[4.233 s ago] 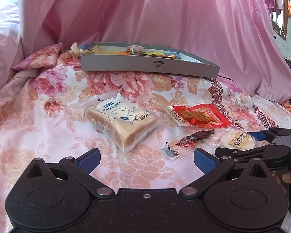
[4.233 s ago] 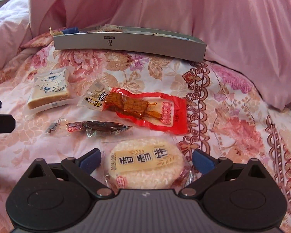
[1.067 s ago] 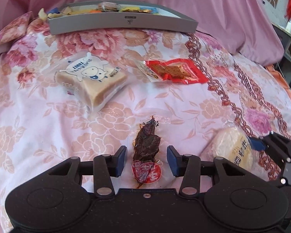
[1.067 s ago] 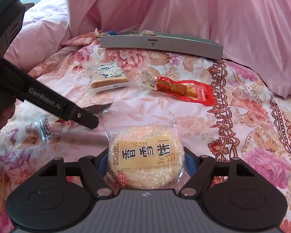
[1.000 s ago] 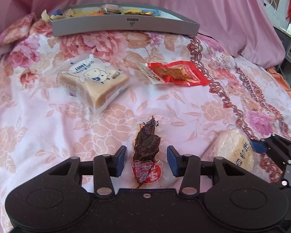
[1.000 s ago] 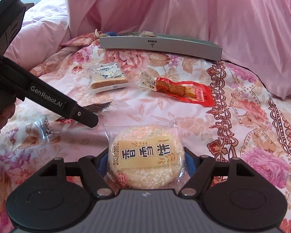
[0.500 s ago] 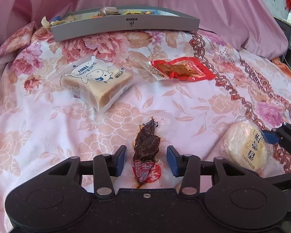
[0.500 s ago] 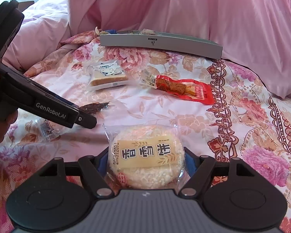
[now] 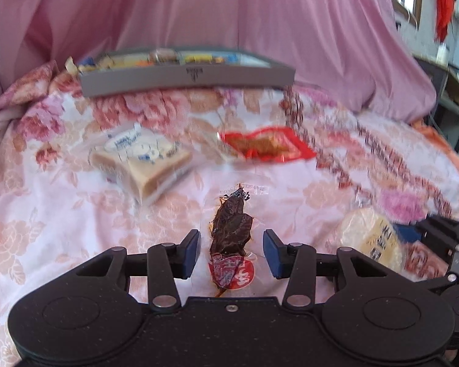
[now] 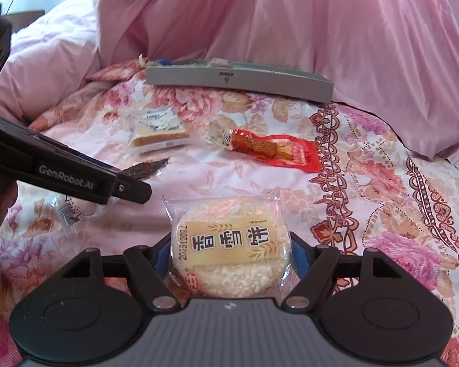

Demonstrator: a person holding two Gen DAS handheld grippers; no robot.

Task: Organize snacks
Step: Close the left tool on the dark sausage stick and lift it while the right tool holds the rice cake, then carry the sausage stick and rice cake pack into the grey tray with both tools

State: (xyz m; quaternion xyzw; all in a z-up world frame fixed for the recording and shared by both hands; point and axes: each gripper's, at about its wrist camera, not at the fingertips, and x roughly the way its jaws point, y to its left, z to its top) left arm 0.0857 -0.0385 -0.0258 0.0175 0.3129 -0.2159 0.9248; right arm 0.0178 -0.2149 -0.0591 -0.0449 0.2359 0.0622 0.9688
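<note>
My left gripper (image 9: 232, 252) is shut on the clear wrapper of a dark dried-meat snack (image 9: 232, 229) and holds it above the floral bedspread; it also shows in the right wrist view (image 10: 147, 168). My right gripper (image 10: 229, 253) is shut on a round rice cracker pack (image 10: 229, 244), which also shows in the left wrist view (image 9: 370, 238). A grey snack box (image 9: 186, 75) with several snacks inside lies at the far side of the bed. A toast pack (image 9: 140, 160) and a red spicy strip pack (image 9: 266, 146) lie between me and the box.
A floral bedspread (image 10: 367, 183) covers the bed, with a pink quilt (image 10: 321, 24) heaped behind the box. A small clear wrapper end (image 10: 67, 211) shows under my left gripper. Furniture stands off the bed's right side (image 9: 449, 91).
Both grippers closed on their snacks since the first frames. In the last second both have lifted and moved towards the box, with the left view blurred by motion.
</note>
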